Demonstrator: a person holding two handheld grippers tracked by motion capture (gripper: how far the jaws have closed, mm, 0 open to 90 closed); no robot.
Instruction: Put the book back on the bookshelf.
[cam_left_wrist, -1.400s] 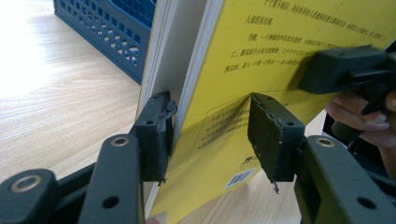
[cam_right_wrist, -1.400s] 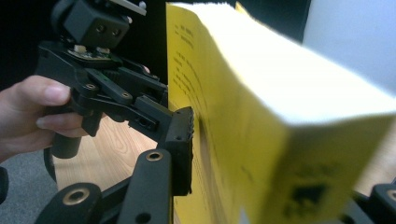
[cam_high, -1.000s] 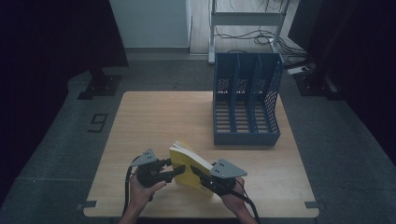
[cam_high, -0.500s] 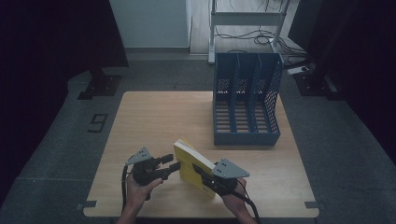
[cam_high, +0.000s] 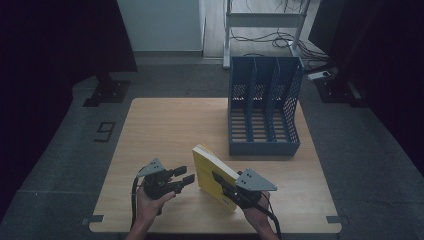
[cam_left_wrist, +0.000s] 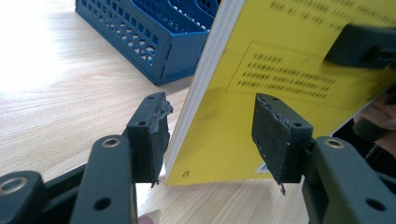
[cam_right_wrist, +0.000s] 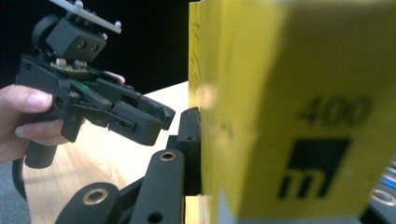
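A yellow book (cam_high: 212, 170) stands tilted on the wooden table (cam_high: 165, 130), its spine side clamped in my right gripper (cam_high: 221, 181), which is shut on it. In the right gripper view the cover (cam_right_wrist: 299, 116) is pressed against one black pad (cam_right_wrist: 189, 135); the other jaw is hidden behind the book. My left gripper (cam_high: 187, 174) hovers just left of the book, open. In the left gripper view its jaws (cam_left_wrist: 210, 121) straddle the book's lower corner (cam_left_wrist: 205, 154) without pressing on it.
A blue three-slot file rack (cam_high: 265, 107) stands on the far right part of the table, slots facing the person. Bare wood lies to the left and middle. Beyond the table are a dark floor and a metal stand (cam_high: 260, 20).
The book and my right gripper have shifted slightly to the right. The left gripper has kept its place with its jaws open.
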